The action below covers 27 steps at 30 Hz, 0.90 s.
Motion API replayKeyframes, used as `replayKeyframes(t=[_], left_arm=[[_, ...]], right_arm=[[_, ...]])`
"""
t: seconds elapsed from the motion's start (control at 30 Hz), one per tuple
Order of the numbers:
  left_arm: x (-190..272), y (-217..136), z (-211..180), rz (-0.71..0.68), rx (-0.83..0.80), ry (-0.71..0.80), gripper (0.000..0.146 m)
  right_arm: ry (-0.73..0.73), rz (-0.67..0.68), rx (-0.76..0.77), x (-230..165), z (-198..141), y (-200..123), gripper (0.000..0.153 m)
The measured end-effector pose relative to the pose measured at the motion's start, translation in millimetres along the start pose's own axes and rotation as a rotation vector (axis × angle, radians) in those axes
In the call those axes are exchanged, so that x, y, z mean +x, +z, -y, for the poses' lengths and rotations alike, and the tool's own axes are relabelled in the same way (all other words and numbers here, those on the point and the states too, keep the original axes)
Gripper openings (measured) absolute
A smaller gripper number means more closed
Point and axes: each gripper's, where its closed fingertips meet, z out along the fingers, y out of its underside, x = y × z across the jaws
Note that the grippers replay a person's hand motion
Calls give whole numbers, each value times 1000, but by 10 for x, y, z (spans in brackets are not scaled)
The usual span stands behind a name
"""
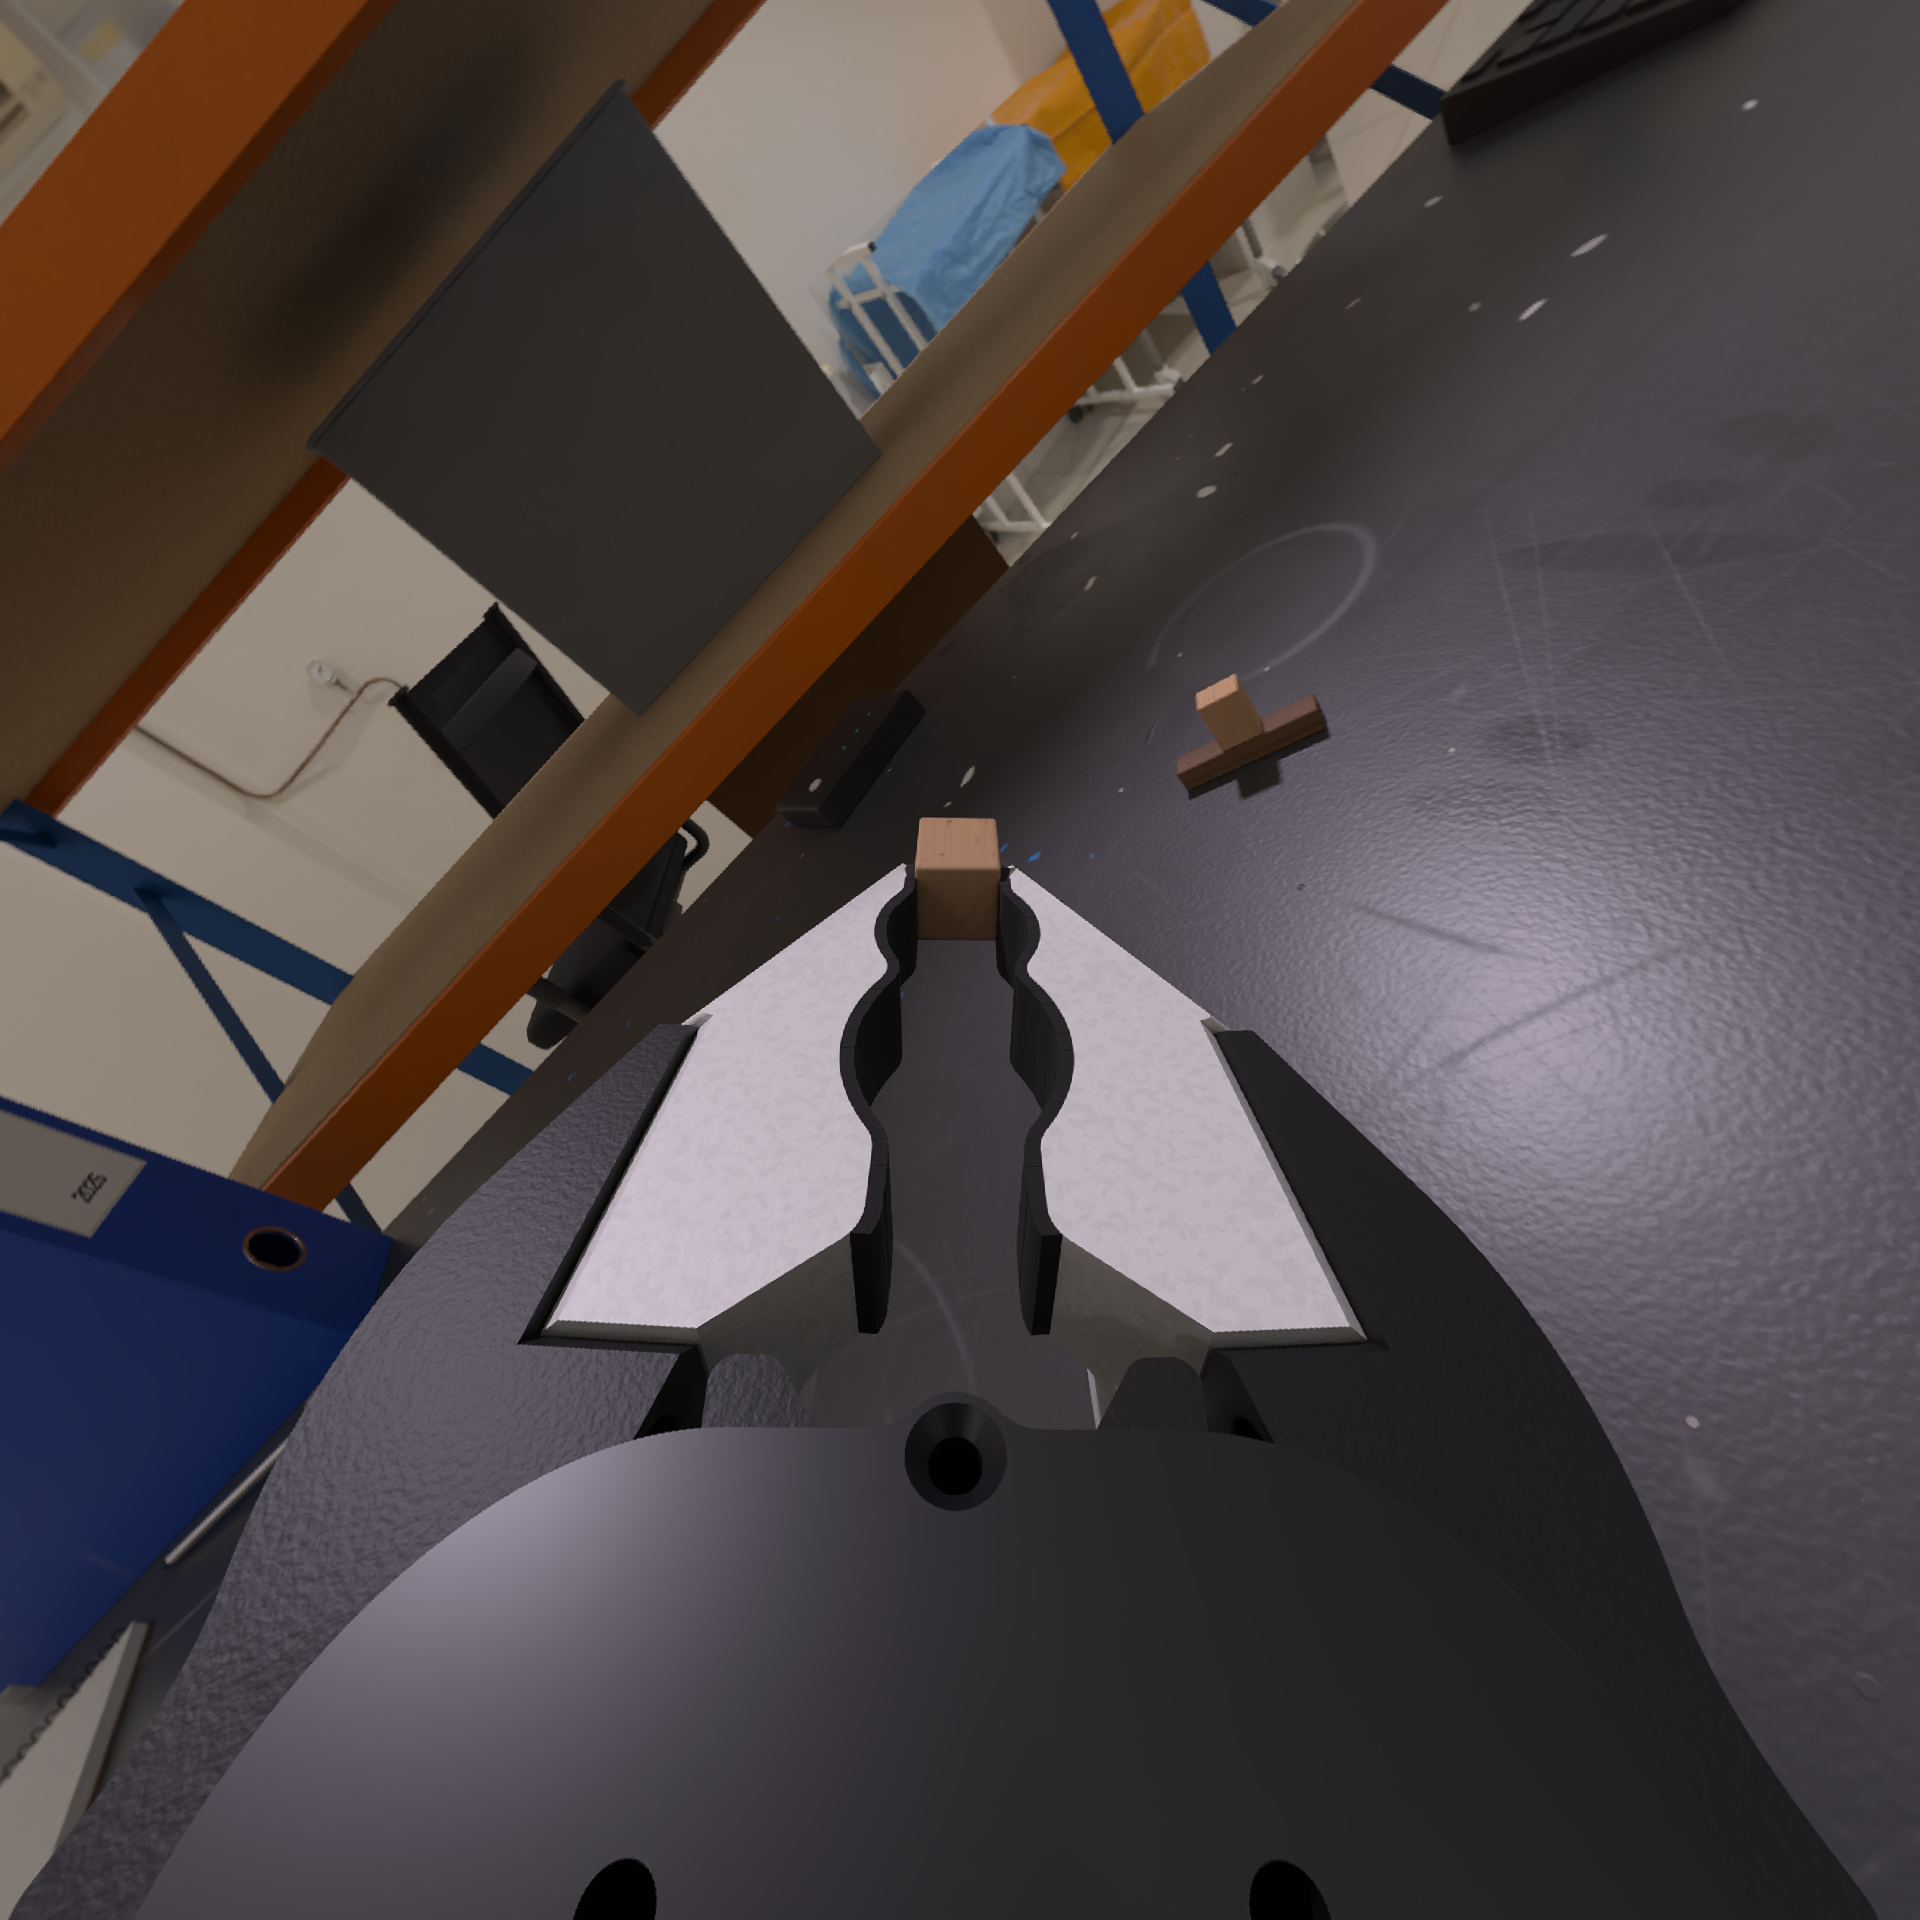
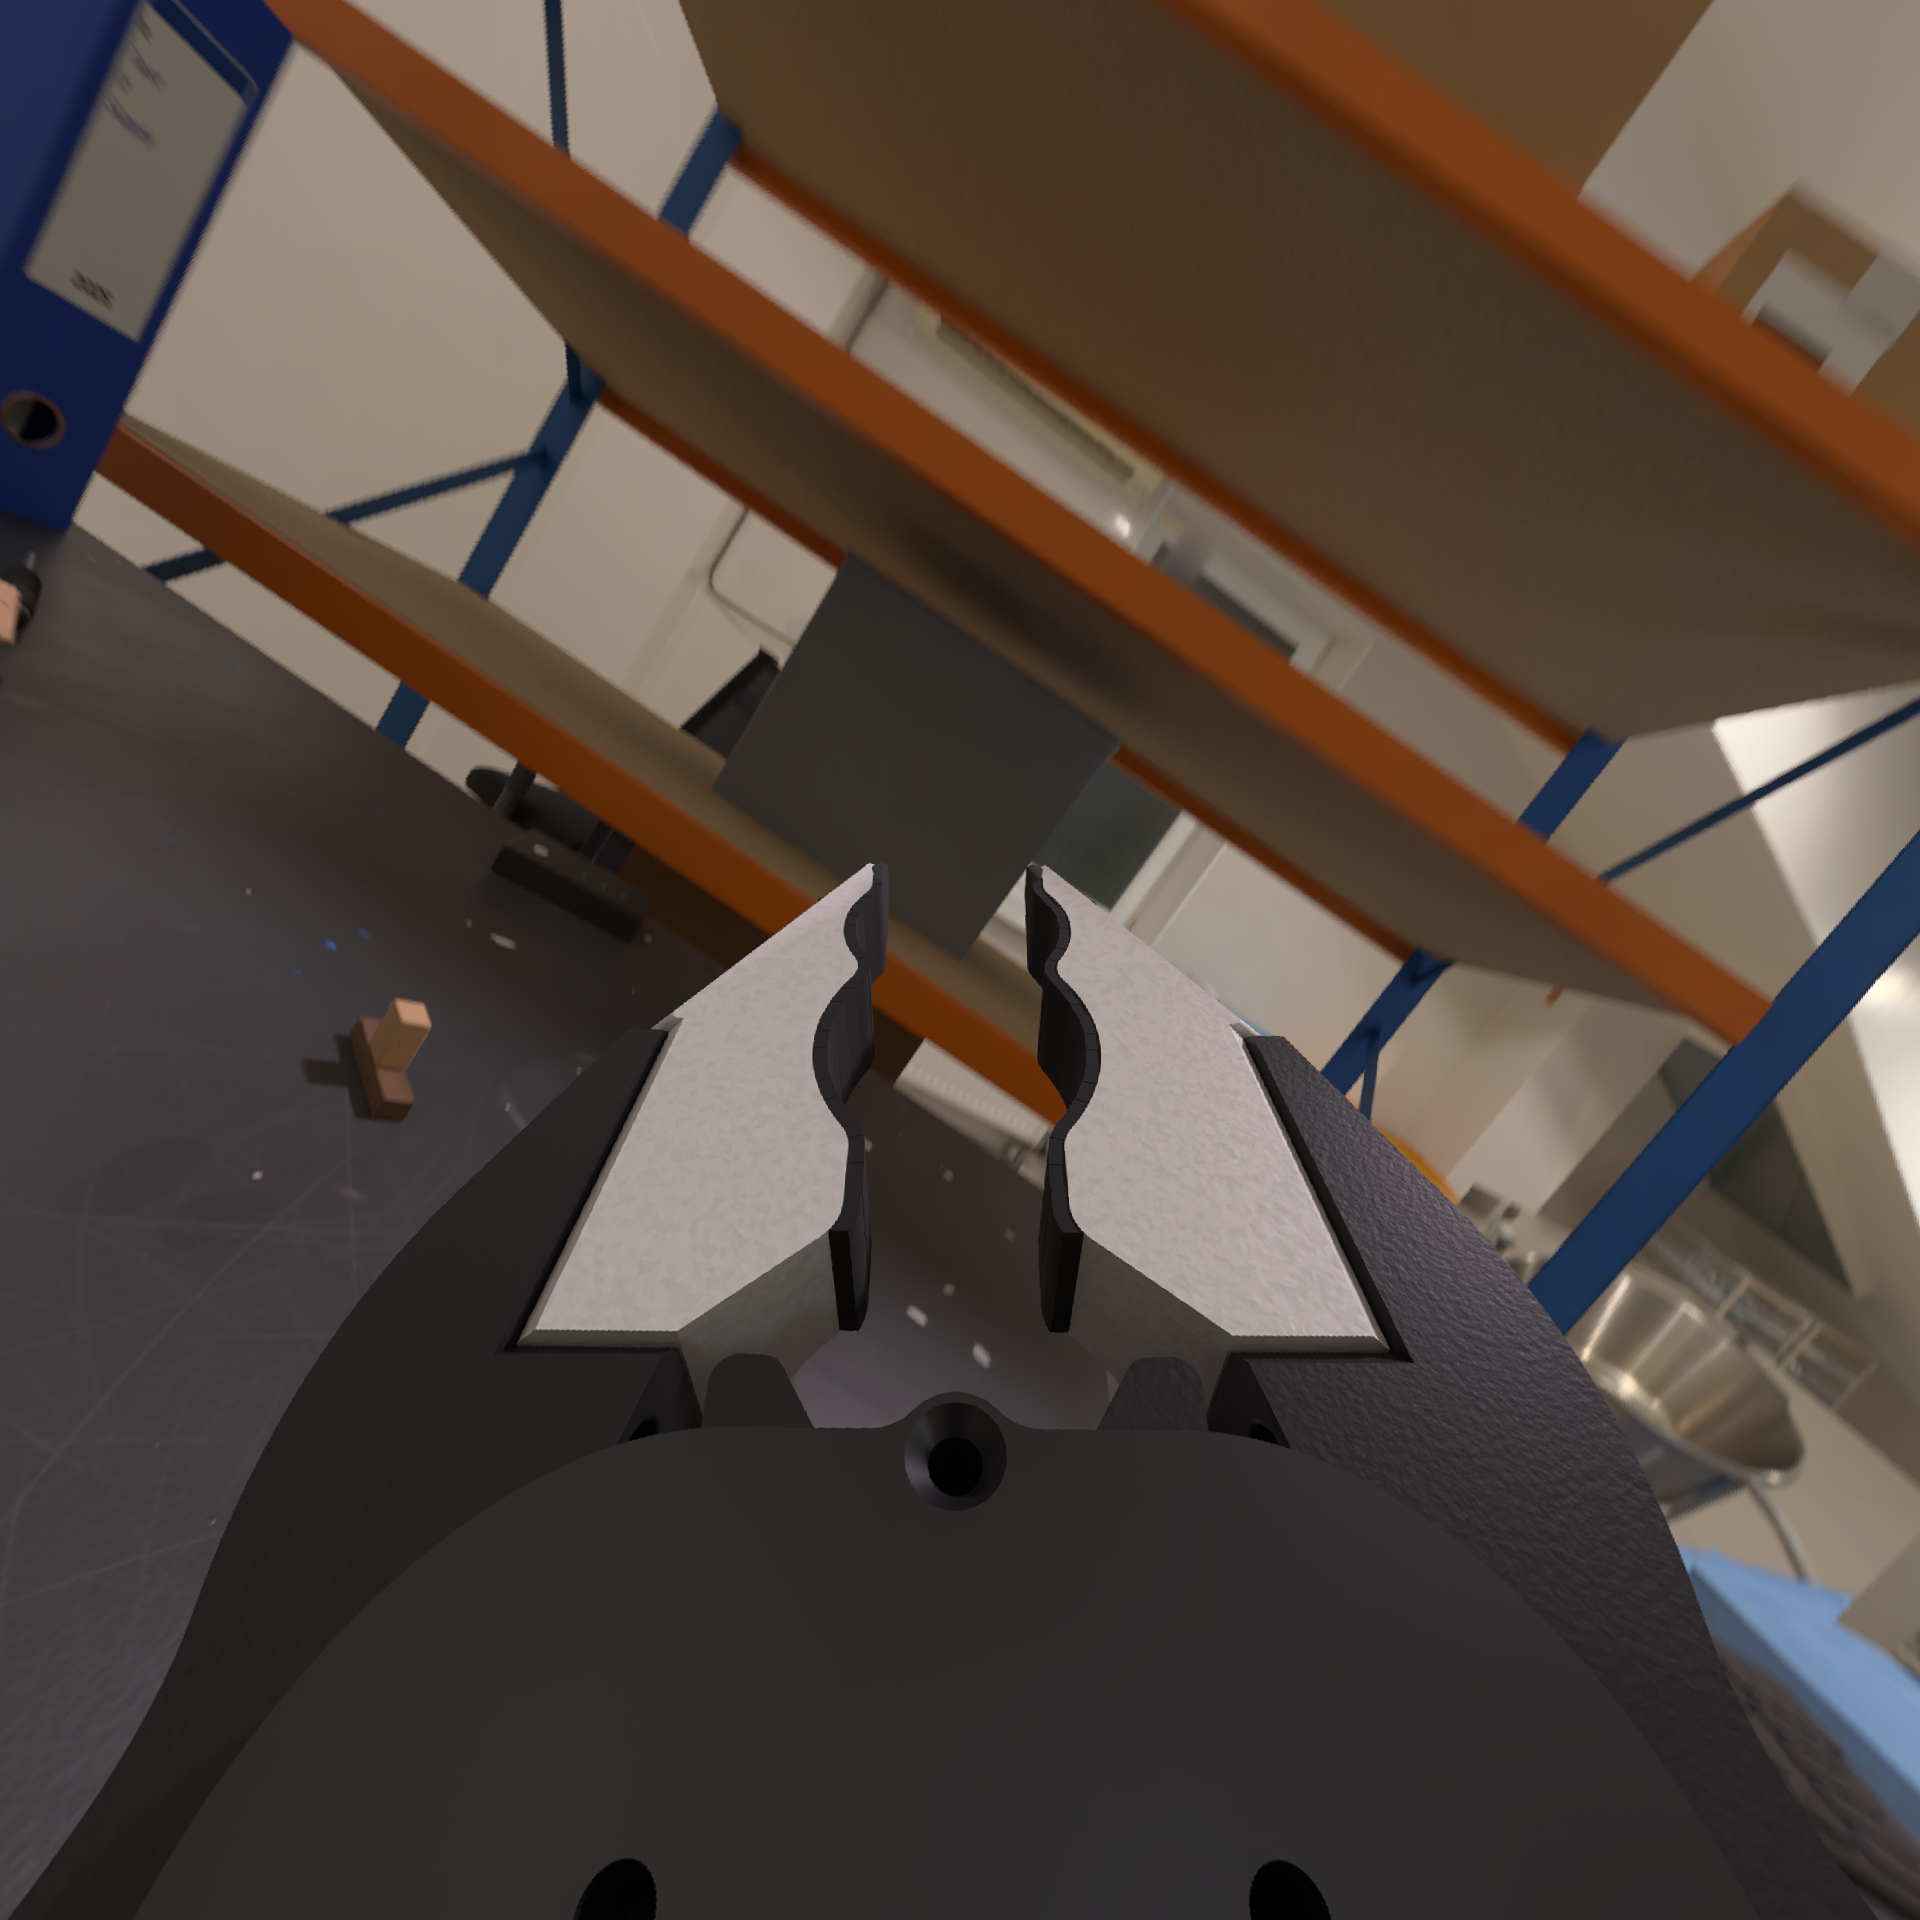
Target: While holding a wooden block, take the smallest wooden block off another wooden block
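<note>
My left gripper is shut on a light wooden cube held between its fingertips above the dark table. Farther off to the right, a small light wooden block stands on the middle of a flat dark brown wooden bar that lies on the table. My right gripper is open and empty, raised above the table and pointing towards the shelves. In the right wrist view the small block on the bar lies well to the gripper's left, apart from it.
A black block lies near the table's back edge and also shows in the right wrist view. A blue binder stands at the left. A black tray sits far right. An orange shelf rack rises behind.
</note>
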Motion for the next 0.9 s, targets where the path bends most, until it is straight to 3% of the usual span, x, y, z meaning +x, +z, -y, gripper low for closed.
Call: replayKeyframes(t=[0.17, 0.3, 0.4, 0.5, 0.67, 0.8, 0.9], left_arm=[[-62, 3, -22, 24, 9, -55, 13], [-86, 4, -10, 39, 33, -77, 14], [-108, 68, -26, 56, 40, -52, 14], [-139, 131, -21, 70, 40, -37, 14], [-184, 131, 94, 93, 121, -2, 14], [-261, 94, 130, 109, 159, -41, 13], [-351, 86, 108, 132, 168, -71, 14]], right_arm=[[37, 2, -121, -1, -278, 46, 24], [130, -86, -64, 340, -101, -24, 24], [264, -42, -52, 451, 28, 7, 20], [348, 132, -179, 243, -37, 213, 20], [403, 549, -437, -488, -286, 549, 26], [526, 849, -722, -1142, -556, 600, 31], [552, 965, -885, -1471, -733, 594, 32]])
